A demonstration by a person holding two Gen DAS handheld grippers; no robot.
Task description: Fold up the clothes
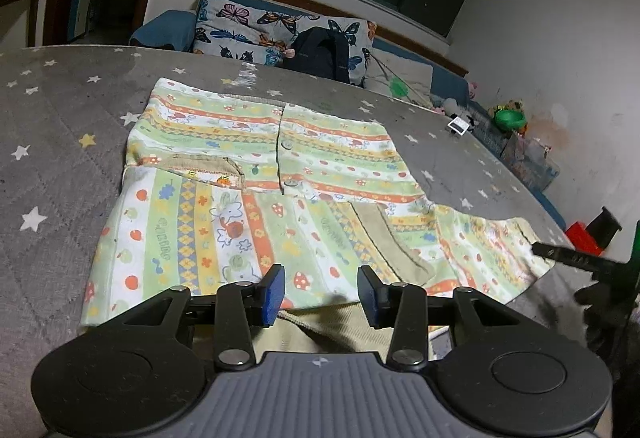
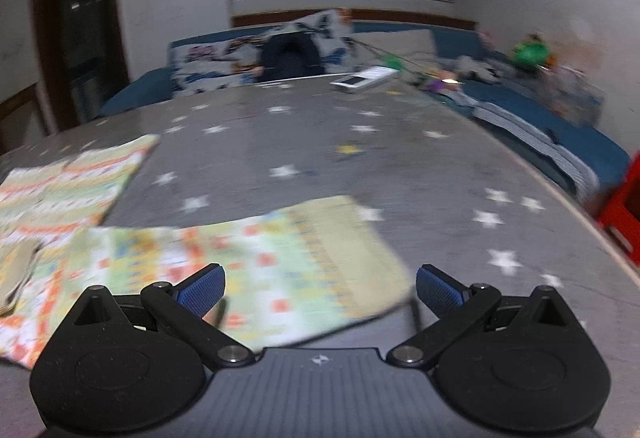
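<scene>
- The left gripper (image 1: 321,292), black-armed with blue pads, is spread apart and grasps nothing; it hangs low over the near edge of the child's button-front cotton garment (image 1: 256,173), printed in green, orange and white bands with apples and mushrooms.
- The right gripper (image 2: 320,292) is likewise released, its blue pads wide apart, with the loose sleeve (image 2: 288,258) of that garment lying just ahead and partly between the fingers. This view is blurred, so I cannot tell whether the pads touch the cloth.
- Judged from the layout, the step in hand is folding in the right sleeve: the left one already lies across the body, its beige ribbed cuff (image 1: 208,163) near the button placket, while the right one sticks out sideways.
- To do it well, the right gripper would best pinch the sleeve close to its end, taking only the sleeve's layers, then carry it flat across the body to mirror the other side.
- The left gripper could press the hem or beige ribbed collar area (image 1: 320,330) beneath it so the body does not slide.
- The garment lies spread on a grey quilted cover with white stars (image 1: 60,141), centred before the left gripper and to the left of the right one.
- Beyond sit a butterfly-print cushion (image 1: 248,25) and a dark backpack (image 1: 320,51).
</scene>
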